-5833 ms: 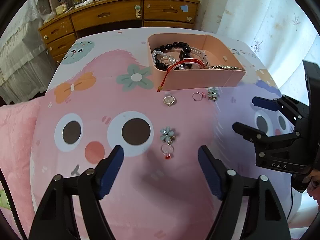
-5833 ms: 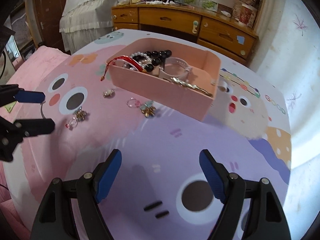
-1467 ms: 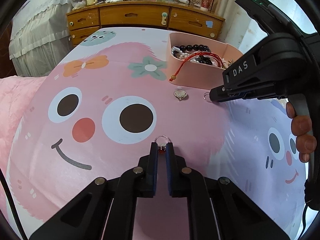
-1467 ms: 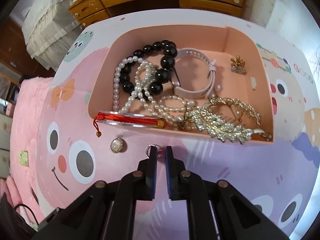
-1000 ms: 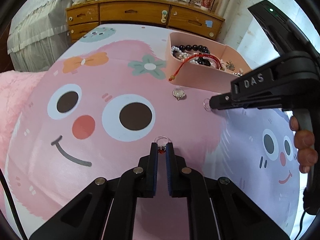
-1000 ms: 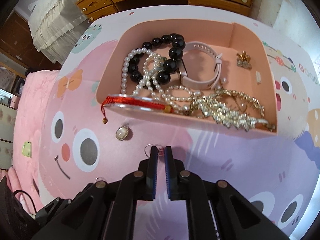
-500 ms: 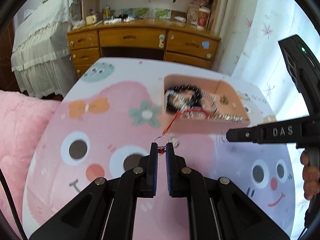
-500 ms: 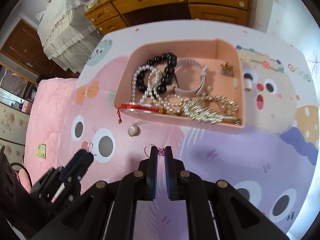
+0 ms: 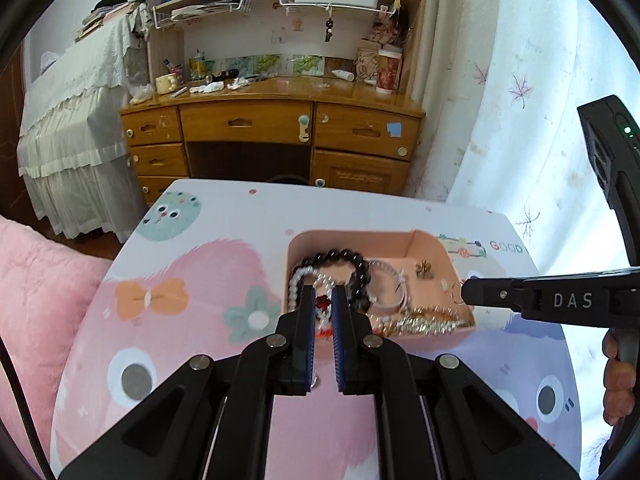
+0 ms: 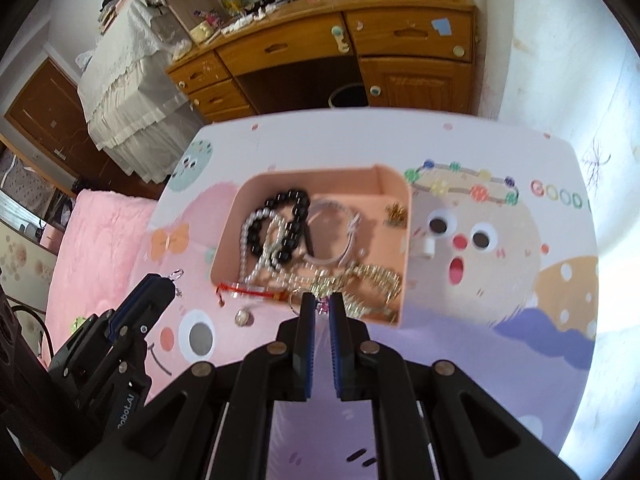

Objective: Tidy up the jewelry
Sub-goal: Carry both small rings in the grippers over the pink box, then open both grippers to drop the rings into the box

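Left wrist view: the left tool (image 9: 323, 304), lifted off the surface (image 9: 224, 216) over the last second, now hangs above the pink box (image 9: 440, 247), jaws nearly closed on a red-stoned ring (image 9: 322, 302). The right tool (image 9: 466, 291), also raised, carries a small ring (image 9: 457, 293) over the box's right edge. Both pickups look done; release into the box is likely next. The left ring's band is hidden between the pads.

Right wrist view: the right tool (image 10: 321, 305) is pinched on its ring (image 10: 296, 300), blurred, above the box (image 10: 394, 184) near its front wall. A pearl brooch (image 10: 243, 317) lies on the surface, left to collect. The left tool (image 10: 168, 280) shows a ring loop at its tip.
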The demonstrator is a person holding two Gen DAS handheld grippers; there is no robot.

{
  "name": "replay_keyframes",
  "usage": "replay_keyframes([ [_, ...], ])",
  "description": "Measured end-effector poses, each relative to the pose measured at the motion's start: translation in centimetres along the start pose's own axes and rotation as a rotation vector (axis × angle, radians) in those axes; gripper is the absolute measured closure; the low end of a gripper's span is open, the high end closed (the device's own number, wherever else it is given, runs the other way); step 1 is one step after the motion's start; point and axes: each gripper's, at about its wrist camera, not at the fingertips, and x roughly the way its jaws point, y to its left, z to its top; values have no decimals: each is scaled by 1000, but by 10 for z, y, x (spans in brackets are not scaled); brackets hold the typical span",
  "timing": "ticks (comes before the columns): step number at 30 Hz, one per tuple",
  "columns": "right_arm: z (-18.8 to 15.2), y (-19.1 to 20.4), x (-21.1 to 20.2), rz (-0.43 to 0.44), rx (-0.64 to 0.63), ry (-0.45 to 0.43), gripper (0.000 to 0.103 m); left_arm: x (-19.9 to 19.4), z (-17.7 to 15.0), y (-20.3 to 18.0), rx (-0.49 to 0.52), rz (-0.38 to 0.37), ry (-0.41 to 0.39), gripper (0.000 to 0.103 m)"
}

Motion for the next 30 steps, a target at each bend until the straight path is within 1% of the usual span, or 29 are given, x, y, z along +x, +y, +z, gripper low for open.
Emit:
replay_keyframes([
  [6,11,-6,-3,-11,-17,-72,96,12,16,-3,-1,-16,-29,97],
  [7,12,-9,-3,-5,-11,-83,96,14,18,-3,-7,-30,-30,95],
  [8,12,-12,-1,-1,-5,-95,96,17,19,-3,-11,-31,-23,85],
  [9,12,-16,5,-6,4,-95,91,20,21,-3,-12,-15,-10,81],
  [10,11,-20,13,-17,18,-70,77,24,21,-4,-9,1,11,77],
  [11,10,-26,19,-22,41,-39,70,26,21,-4,-6,1,24,76],
  [12,9,-31,22,-13,66,-25,66,26,21,-3,-6,-4,33,75],
  [13,7,-35,22,6,92,-31,66,27,20,-2,-5,-8,45,66],
  [14,6,-40,20,23,115,-44,66,27,19,-2,-7,-9,51,54],
  [16,3,-44,17,28,143,-57,63,23,16,1,-11,-16,55,42],
  [17,1,-46,15,25,157,-59,62,21,15,2,-12,-18,58,40],
  [18,-2,-47,14,23,166,-60,58,20,12,4,-13,-18,70,39],
  [19,-5,-48,13,24,178,-60,54,20,10,5,-13,-15,79,34],
  [20,-9,-49,12,30,195,-59,51,20,6,7,-15,-9,96,28],
  [21,-14,-50,12,37,210,-55,48,20,0,10,-18,-7,112,26],
  [22,-20,-50,13,43,227,-49,46,19,-4,12,-20,-6,121,25],
  [27,-52,-42,21,40,281,-27,42,20,-32,27,-17,9,227,25],
  [28,-57,-40,22,41,282,-28,42,19,-36,31,-16,6,242,22],
  [29,-65,-35,23,45,280,-36,42,18,-41,35,-14,3,262,17],
  [30,-73,-29,25,43,273,-43,41,17,-45,40,-10,1,283,15],
])
